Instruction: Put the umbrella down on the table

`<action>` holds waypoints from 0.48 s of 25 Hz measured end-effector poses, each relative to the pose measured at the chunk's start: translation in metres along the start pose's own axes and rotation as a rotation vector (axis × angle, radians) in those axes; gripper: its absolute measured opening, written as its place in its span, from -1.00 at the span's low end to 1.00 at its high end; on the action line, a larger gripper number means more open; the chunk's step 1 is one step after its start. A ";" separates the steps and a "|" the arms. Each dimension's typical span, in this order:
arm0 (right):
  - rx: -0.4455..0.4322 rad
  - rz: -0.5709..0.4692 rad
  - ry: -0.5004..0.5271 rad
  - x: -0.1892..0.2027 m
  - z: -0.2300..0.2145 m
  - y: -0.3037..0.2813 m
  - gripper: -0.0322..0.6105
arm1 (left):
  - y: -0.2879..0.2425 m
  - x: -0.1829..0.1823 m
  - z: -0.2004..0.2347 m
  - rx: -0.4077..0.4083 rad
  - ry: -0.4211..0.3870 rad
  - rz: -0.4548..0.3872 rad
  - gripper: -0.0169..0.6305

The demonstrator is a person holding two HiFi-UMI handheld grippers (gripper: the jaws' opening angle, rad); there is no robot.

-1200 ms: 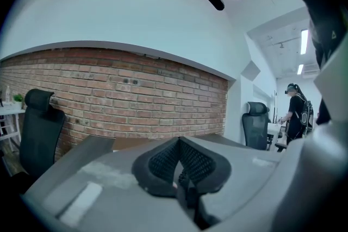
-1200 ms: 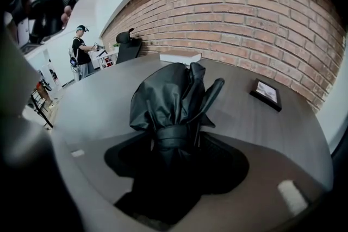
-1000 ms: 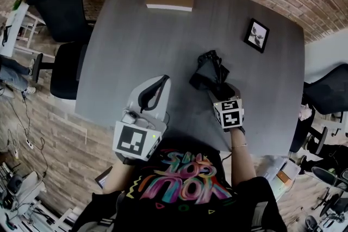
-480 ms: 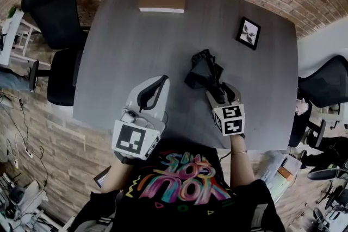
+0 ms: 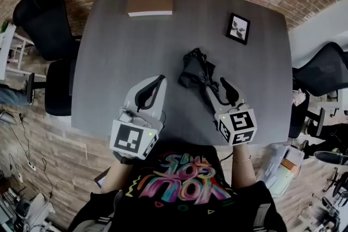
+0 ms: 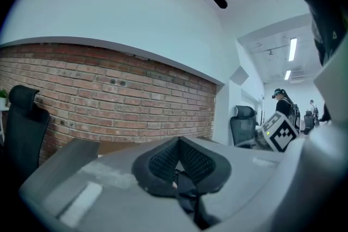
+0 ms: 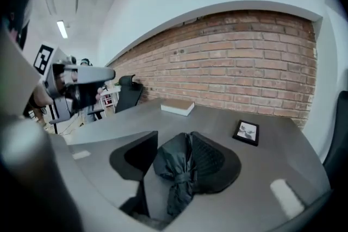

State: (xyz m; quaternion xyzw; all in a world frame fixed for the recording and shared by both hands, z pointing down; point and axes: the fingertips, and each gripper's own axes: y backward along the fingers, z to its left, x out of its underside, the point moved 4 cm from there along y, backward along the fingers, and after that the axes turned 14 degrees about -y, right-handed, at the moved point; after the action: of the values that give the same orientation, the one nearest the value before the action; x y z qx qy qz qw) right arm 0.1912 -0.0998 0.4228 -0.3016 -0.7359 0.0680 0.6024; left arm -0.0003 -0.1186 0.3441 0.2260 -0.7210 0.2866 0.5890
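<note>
A black folded umbrella [image 5: 193,69], bunched and strapped at its waist, is over the grey table [image 5: 119,51] right of centre. My right gripper [image 5: 216,87] has its near end between its jaws. In the right gripper view the umbrella [image 7: 176,171] fills the gap, pressed against both pads. These jaws have just been closing with the umbrella between them. Whether its far end clears the tabletop I cannot tell. My left gripper [image 5: 162,80] hovers near the table's front edge. Its pads meet at the tip [image 6: 179,141], with nothing held.
A flat brown box [image 5: 150,2] lies at the table's far edge, and a small framed picture [image 5: 238,28] lies at the far right. Black office chairs stand left [image 5: 41,22] and right [image 5: 323,70] of the table. A brick wall runs behind.
My right gripper has risen toward the camera and drawn back a little, its jaws narrower around the umbrella's near end. The left gripper has stayed put.
</note>
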 end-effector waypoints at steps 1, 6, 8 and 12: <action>-0.006 -0.029 0.008 -0.007 0.003 0.005 -0.28 | -0.001 -0.001 0.000 0.004 0.001 -0.002 -0.95; -0.041 -0.169 0.063 -0.040 0.018 0.030 -0.42 | -0.005 -0.002 -0.001 0.022 -0.001 -0.008 -0.95; -0.059 -0.214 0.072 -0.048 0.022 0.041 -0.47 | -0.006 -0.003 -0.003 0.025 -0.005 -0.008 -0.95; -0.076 -0.284 0.071 -0.055 0.024 0.058 -0.58 | -0.006 -0.003 -0.005 0.028 -0.011 -0.004 -0.95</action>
State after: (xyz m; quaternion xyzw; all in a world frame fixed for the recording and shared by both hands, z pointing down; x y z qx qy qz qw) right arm 0.1945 -0.0758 0.3433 -0.2192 -0.7515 -0.0562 0.6197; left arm 0.0082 -0.1199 0.3431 0.2372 -0.7197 0.2941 0.5825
